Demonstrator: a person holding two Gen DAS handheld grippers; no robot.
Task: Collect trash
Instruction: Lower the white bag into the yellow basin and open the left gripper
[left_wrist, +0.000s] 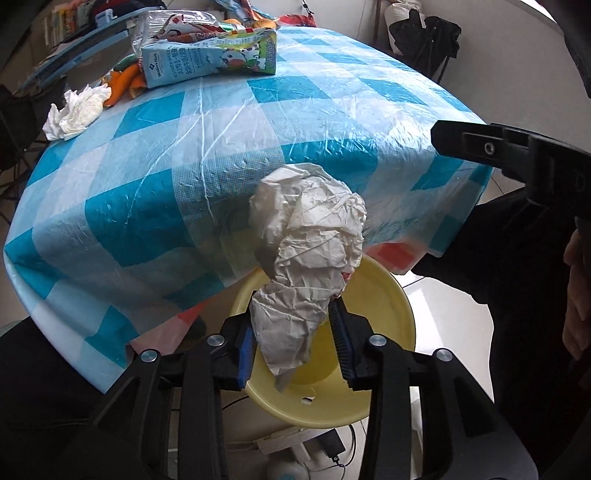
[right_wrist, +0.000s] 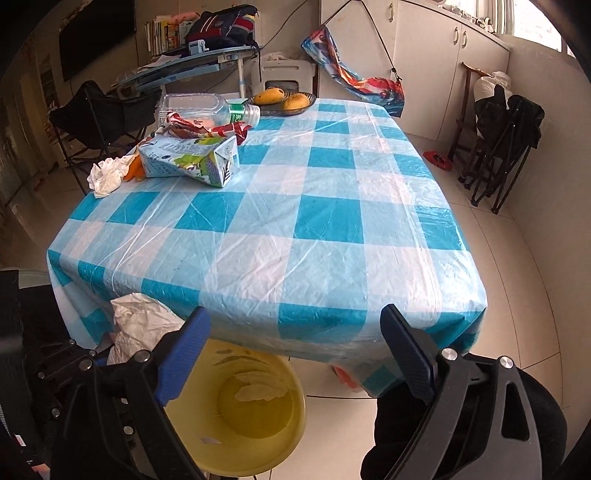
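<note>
Checkered desk (right_wrist: 295, 221) edge, yellow bin (left_wrist: 376, 295) on floor below. Your left gripper (left_wrist: 291, 343) loosening — crumpled paper (left_wrist: 306, 240) between pads, over bin; may snag, fall outside. Right gripper (right_wrist: 295, 354) spread wide, empty. Tissue (left_wrist: 74, 110), carton (left_wrist: 207, 55) remain.

Right gripper (right_wrist: 295, 354) jaws wide apart, nothing between. Yellow bin (right_wrist: 255, 413) at 6 o'clock below checked tablecloth (right_wrist: 295, 221). Milk carton (right_wrist: 192, 160), crumpled tissue (right_wrist: 107, 177) at 10 o'clock.
</note>
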